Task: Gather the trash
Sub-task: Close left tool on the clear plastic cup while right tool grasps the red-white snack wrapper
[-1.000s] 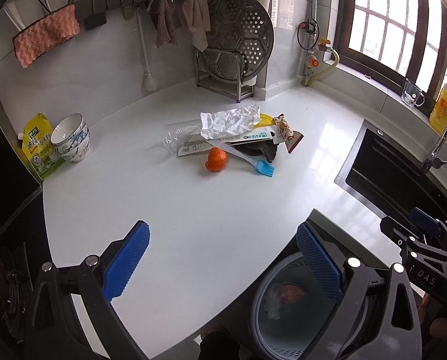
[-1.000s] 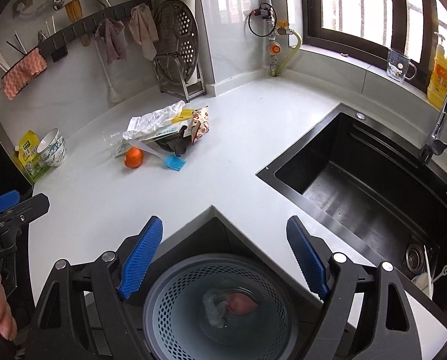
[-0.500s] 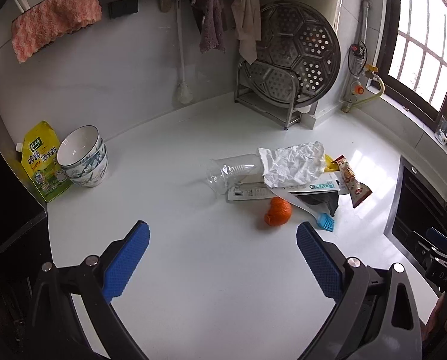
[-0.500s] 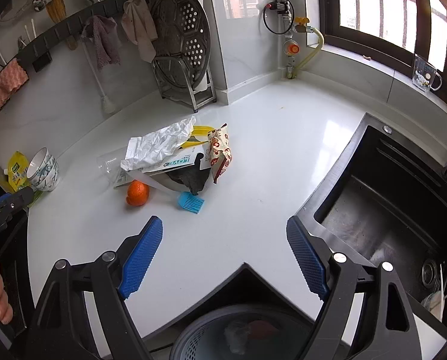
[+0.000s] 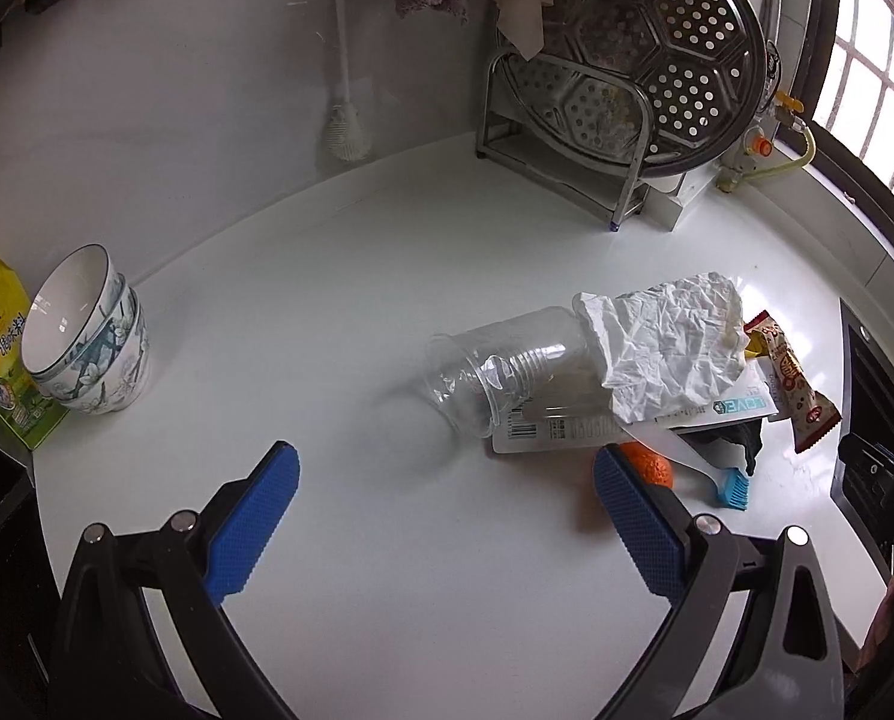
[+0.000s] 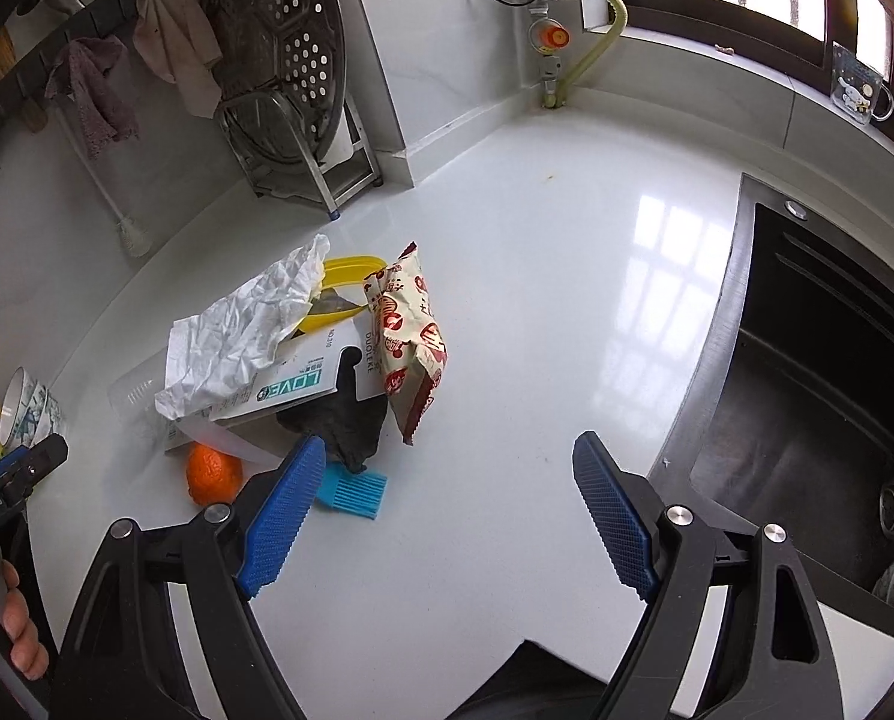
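Both your left gripper (image 5: 444,516) and right gripper (image 6: 441,516) hang wide open, empty. The whole trash pile (image 5: 645,372) at one o'clock lies uncollected on the bench (image 5: 327,330); judged barely begun.

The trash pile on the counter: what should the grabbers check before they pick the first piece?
1. Left gripper open and empty: ok.
2. Right gripper open and empty: ok.
3. Clear plastic cup on its side at the pile's near edge, open path from the left gripper: ok.
4. Crumpled paper lies over the cup's far end, so it may drag along: not ok.
5. Snack wrapper at the pile's edge, nothing on top: ok.
6. Bin within reach: cannot tell, not in view.
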Demonstrator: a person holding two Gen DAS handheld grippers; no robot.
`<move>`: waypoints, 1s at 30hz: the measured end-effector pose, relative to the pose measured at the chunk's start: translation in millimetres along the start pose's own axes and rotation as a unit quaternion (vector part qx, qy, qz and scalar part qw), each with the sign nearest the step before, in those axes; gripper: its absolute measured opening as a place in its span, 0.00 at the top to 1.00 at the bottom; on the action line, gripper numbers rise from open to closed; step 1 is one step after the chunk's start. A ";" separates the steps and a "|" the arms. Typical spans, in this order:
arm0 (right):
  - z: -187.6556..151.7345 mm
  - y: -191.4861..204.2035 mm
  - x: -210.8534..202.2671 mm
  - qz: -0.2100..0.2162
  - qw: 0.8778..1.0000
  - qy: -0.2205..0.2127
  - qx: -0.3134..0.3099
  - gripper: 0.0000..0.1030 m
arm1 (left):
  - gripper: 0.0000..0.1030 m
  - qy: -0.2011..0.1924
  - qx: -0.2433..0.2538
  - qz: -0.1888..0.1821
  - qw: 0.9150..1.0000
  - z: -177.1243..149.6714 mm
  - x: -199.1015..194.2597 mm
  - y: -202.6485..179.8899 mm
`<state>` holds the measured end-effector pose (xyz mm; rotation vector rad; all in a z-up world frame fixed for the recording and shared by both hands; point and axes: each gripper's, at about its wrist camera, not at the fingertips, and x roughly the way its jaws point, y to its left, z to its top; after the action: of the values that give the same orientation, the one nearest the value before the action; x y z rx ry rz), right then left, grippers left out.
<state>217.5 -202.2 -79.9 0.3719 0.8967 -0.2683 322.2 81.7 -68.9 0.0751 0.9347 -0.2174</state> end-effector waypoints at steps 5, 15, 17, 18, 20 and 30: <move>17.9 -0.8 22.7 -0.017 1.000 0.007 0.005 0.21 | 0.06 0.011 0.004 -0.017 1.000 7.8 25.6 -1.2; 37.4 2.8 62.5 0.005 0.999 0.047 0.008 0.22 | 0.06 0.025 0.020 -0.033 0.999 16.0 57.7 -9.6; 37.8 5.3 63.4 0.002 0.999 0.043 0.000 0.22 | 0.06 0.025 0.018 -0.035 0.999 17.4 60.3 -9.5; 37.7 6.7 62.3 0.000 0.999 0.039 -0.005 0.22 | 0.06 0.026 0.016 -0.036 0.999 18.1 62.1 -8.8; 38.4 9.0 61.7 0.002 0.999 0.037 -0.011 0.22 | 0.06 0.028 0.011 -0.036 0.999 19.5 65.4 -6.8; 33.9 14.8 63.6 0.024 0.998 0.052 -0.022 0.58 | 0.06 0.022 -0.004 -0.038 0.999 26.9 73.4 -1.4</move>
<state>285.0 -207.8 -108.4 0.3686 0.9923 -0.1850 385.2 64.8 -111.9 0.0373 0.9826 -0.2826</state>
